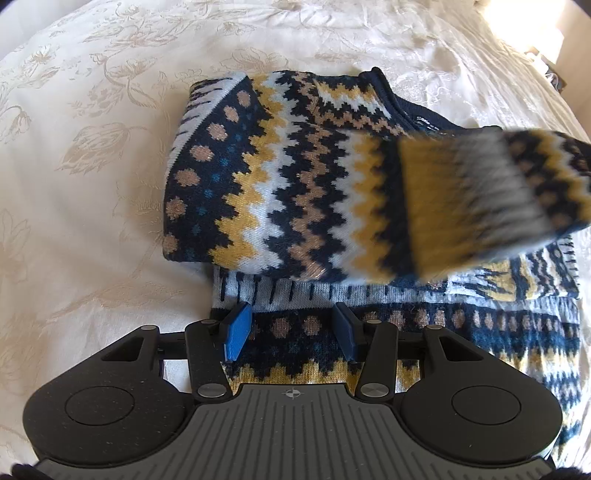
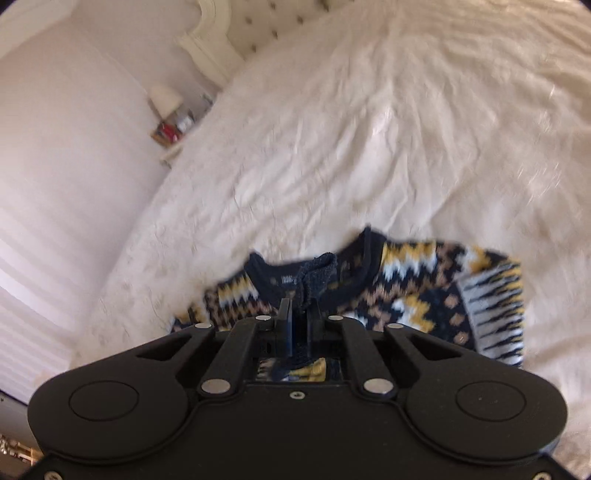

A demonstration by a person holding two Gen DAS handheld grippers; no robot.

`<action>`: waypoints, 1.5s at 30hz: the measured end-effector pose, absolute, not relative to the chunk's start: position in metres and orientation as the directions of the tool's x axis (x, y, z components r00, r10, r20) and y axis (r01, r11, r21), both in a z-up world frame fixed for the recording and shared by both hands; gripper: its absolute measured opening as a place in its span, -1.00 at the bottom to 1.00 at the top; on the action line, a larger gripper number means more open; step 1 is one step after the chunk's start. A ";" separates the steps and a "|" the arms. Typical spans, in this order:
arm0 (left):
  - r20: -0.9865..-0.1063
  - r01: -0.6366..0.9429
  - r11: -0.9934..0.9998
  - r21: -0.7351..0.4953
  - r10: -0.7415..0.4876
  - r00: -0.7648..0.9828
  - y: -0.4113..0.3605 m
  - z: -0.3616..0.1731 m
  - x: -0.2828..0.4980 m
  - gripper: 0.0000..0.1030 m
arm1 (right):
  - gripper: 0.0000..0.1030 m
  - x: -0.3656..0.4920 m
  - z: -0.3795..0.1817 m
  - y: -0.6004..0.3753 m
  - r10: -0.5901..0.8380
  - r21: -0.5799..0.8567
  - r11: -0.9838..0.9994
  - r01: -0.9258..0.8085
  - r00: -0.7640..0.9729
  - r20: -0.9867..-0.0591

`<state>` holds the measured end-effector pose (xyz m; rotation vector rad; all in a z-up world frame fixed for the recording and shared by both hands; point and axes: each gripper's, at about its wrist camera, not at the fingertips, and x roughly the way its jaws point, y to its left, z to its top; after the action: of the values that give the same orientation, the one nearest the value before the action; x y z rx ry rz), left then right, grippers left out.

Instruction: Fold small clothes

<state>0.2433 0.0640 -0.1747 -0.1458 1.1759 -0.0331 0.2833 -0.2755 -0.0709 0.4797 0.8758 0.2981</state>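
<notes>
- The left gripper (image 1: 291, 332) has its jaws spread wide, released, with nothing between the blue fingers (image 1: 238, 330); they hover just over the lower patterned part of the sweater (image 1: 280, 177).
- The right gripper (image 2: 298, 317) has its jaws clenched on a dark navy strip of the sweater (image 2: 424, 295), a cuff-like edge (image 2: 319, 273) that stands up between the fingers.
- In the left view a blurred sleeve (image 1: 491, 195) hangs lifted over the sweater's right side, above the flat layers.
- The sweater, knitted in navy, yellow, white and tan zigzags and dots, lies partly folded on the bed cover (image 1: 92, 155), with its navy collar (image 1: 388, 85) toward the far edge.
- The cream bed cover (image 2: 369, 129) carries a flower pattern and wrinkles.
- Beyond the bed's far corner stand a padded headboard (image 2: 255, 29) and a small lamp (image 2: 166, 99) on a bedside table (image 2: 168, 142).
</notes>
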 end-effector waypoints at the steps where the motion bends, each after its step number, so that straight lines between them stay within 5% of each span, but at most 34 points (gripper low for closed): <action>1: -0.917 -0.050 0.990 -0.130 -0.101 0.387 0.064 -0.175 0.243 -0.09 | -0.74 0.283 -0.076 -0.283 0.393 0.482 0.876 -0.018 0.606 -0.692; 6: -0.917 -0.049 0.990 -0.134 -0.105 0.384 0.066 -0.173 0.243 -0.09 | -0.74 0.293 -0.126 -0.308 0.195 0.299 0.944 0.138 0.496 -0.846; 16: -0.907 0.006 0.994 -0.108 -0.101 0.410 0.061 -0.155 0.235 -0.09 | -0.55 0.286 -0.150 -0.301 0.115 0.195 0.971 0.136 0.447 -0.887; 21: -0.918 0.019 0.995 -0.096 -0.096 0.386 0.059 -0.156 0.235 -0.07 | 0.31 0.279 -0.162 -0.302 0.034 0.112 0.980 0.163 0.418 -0.908; 29: -0.914 -0.007 0.994 -0.112 -0.100 0.393 0.054 -0.152 0.229 0.53 | 0.97 0.255 -0.147 -0.304 0.084 0.172 0.975 0.139 0.483 -0.872; 33: -0.907 -0.002 0.996 -0.090 -0.081 0.414 0.047 -0.144 0.220 0.81 | 0.99 0.241 -0.139 -0.302 0.138 0.223 0.969 0.105 0.516 -0.845; 45: -0.888 -0.049 0.997 -0.056 -0.027 0.458 0.032 -0.127 0.168 0.89 | 0.99 0.183 -0.135 -0.298 0.231 0.300 0.953 0.044 0.539 -0.810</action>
<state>0.1675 0.0321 -0.1273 -0.0770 1.0950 0.0133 0.1834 -0.2983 -0.1354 0.3013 0.9996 0.1132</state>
